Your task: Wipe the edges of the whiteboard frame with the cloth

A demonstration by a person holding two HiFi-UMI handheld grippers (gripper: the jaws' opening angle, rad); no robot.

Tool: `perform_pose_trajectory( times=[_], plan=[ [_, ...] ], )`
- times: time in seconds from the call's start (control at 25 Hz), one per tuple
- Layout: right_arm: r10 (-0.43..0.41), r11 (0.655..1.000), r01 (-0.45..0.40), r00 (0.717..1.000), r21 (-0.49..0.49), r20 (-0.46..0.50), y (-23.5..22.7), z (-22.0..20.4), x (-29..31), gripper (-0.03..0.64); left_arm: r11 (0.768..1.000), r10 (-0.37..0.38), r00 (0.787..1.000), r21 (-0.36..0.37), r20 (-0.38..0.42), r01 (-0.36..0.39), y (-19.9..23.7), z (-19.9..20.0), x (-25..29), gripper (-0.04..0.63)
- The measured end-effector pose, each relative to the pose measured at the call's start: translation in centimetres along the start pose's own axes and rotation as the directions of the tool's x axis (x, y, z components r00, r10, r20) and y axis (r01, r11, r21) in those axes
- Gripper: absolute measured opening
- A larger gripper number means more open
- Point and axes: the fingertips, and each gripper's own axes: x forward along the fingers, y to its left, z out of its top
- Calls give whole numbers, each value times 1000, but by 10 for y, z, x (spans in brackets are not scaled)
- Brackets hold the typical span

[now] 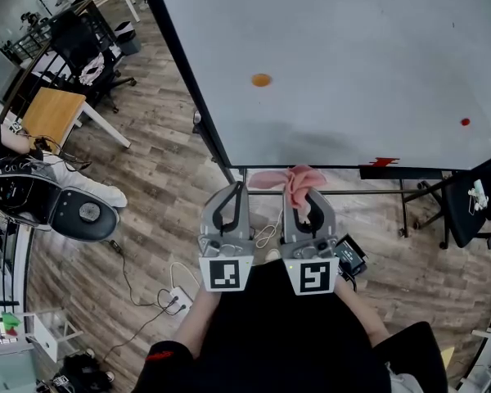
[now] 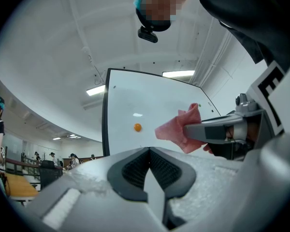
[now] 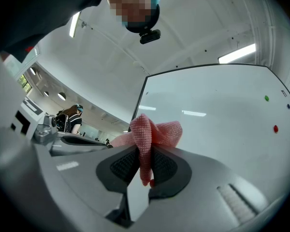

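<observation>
Cloth (image 3: 152, 134) sits pinched between right tool's (image 3: 144, 161) jaws, near whiteboard's (image 1: 352, 64) lower edge.

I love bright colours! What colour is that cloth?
Pink. The cloth shows best in the right gripper view, pinched in the right tool.

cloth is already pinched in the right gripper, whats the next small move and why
Probably ease the right gripper forward so the cloth presses on the bottom edge of the whiteboard frame. Its jaws are shut on the cloth, which in the head view sits right by that edge, though contact cannot be confirmed. The left gripper is shut and empty, so it adds nothing here.
</observation>
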Motion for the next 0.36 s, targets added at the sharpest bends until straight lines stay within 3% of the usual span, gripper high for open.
perform_pose_trajectory(
  times=[0.36],
  plan=[
    [-21,1000,21,1000,3,-6,-5,0,-6,49,999,-35,999,14,-3,35,-9,1,2,-2]
  ],
)
